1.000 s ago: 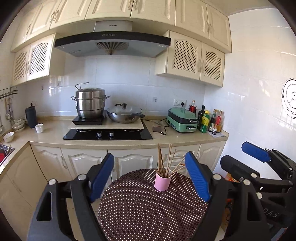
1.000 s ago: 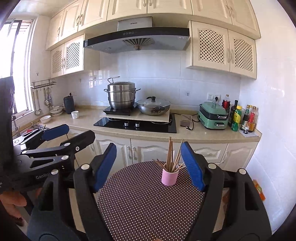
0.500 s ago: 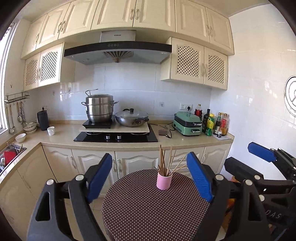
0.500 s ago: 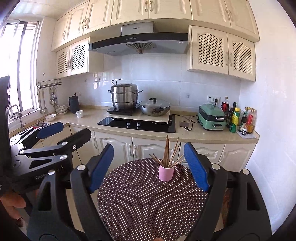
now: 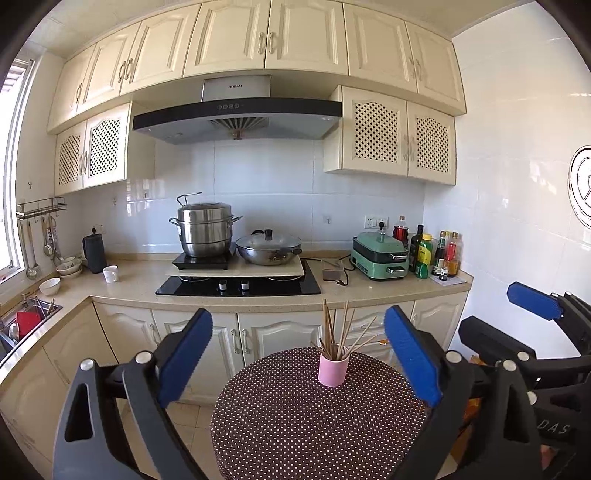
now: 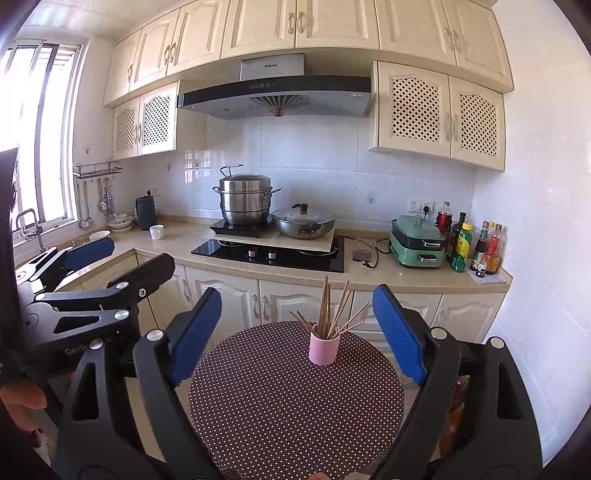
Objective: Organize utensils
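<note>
Walls: we see white tiles behind the counter.
Cabinets: cream doors above, 4 with lattice fronts.
Window: we find daylight at the left window.
Counter: beige worktop.

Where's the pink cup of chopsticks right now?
The pink cup of wooden chopsticks stands on the far side of the round dotted table, centred in both wrist views.
</note>
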The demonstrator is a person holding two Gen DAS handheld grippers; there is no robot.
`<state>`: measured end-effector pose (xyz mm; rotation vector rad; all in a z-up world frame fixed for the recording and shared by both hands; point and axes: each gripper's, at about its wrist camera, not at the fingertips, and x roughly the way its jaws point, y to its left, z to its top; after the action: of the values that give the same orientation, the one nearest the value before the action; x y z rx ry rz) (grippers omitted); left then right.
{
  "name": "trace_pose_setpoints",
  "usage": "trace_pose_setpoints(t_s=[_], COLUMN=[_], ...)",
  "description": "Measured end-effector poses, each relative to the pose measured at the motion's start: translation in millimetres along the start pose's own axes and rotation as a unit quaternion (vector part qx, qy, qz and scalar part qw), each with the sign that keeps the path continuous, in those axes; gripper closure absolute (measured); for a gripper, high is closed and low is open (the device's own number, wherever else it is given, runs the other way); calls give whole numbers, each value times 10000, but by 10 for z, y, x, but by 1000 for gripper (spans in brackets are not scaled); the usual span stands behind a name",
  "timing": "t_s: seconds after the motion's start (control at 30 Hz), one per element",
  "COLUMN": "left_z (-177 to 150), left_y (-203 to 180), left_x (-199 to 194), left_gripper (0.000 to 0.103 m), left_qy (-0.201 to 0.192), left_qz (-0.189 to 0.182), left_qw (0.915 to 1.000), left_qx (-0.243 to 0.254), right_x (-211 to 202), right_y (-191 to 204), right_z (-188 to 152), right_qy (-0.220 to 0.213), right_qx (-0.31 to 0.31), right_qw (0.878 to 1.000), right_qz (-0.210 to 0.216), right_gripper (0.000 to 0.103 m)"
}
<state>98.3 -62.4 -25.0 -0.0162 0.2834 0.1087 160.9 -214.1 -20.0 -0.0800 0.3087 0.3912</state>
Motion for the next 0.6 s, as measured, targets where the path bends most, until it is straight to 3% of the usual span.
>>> trace_pose_setpoints(t_s=[0.6], left_z=[47], left_y=[-47], left_x=[-31], left_gripper=[10], left_qy=[-130], left_qz=[-5], left_qw=[9998], left_qx=[164], right_x=[-35], right_y=[-53], right_z=[-18], right_qy=[-43], right_qx=[63], right_qw=[9999], right_qz=[-74], right_gripper=[16])
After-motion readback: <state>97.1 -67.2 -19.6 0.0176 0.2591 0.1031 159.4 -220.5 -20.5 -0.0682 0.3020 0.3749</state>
